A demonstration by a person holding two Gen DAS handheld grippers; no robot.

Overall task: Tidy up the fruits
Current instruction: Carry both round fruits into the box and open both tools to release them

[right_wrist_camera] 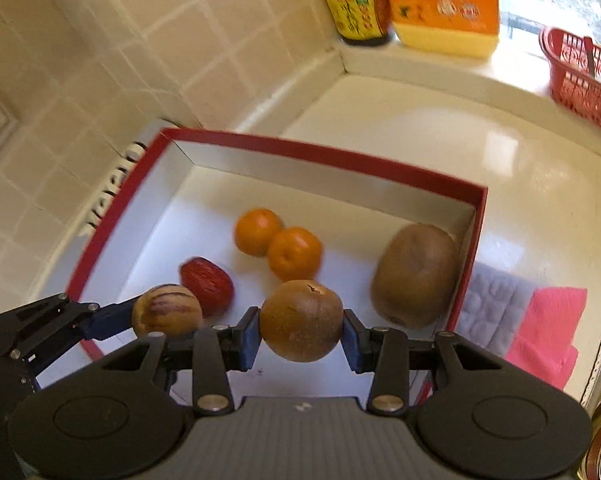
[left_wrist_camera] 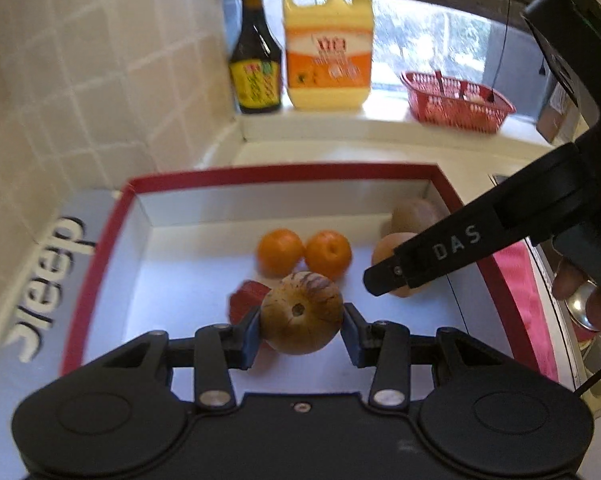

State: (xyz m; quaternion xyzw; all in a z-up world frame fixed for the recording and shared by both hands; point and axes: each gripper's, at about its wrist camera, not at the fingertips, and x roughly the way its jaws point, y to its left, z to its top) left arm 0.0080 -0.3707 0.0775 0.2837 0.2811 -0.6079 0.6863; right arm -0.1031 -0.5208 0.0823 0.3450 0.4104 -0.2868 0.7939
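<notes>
The left gripper (left_wrist_camera: pixel 301 330) is clamped on a pale, tan round fruit with purple-brown streaks (left_wrist_camera: pixel 301 313), its blue pads pressing either side; a small dark dimple on the fruit faces the camera. In the right wrist view the same striped fruit (right_wrist_camera: pixel 167 311) hangs just above the near left rim of the box. The right gripper (right_wrist_camera: pixel 301 330) is closed on a brown, russet-skinned round fruit (right_wrist_camera: pixel 300 320) with a small crack near its top, held above the near part of the box.

Beneath both is a shallow open box with a red rim and white inside (right_wrist_camera: pixel 324 152), standing on a pale counter (right_wrist_camera: pixel 500 184) against a tiled wall (right_wrist_camera: pixel 100 40). Inside it two mandarins (right_wrist_camera: pixel 278 243) lie touching near the middle. A red apple (right_wrist_camera: pixel 206 286) lies on the left side, just behind the striped fruit. A large brown kiwi (right_wrist_camera: pixel 416 276) sits against the right wall.

Just outside the box on the right lie a grey quilted cloth (right_wrist_camera: pixel 492 308) and a pink cloth (right_wrist_camera: pixel 548 328), side by side. On the window ledge behind stand a dark sauce bottle with a yellow label (left_wrist_camera: pixel 255 52) and a yellow and orange detergent jug (left_wrist_camera: pixel 327 46), next to each other. Further right on the ledge is a red plastic basket (left_wrist_camera: pixel 456 102); its contents are too blurred to name.
</notes>
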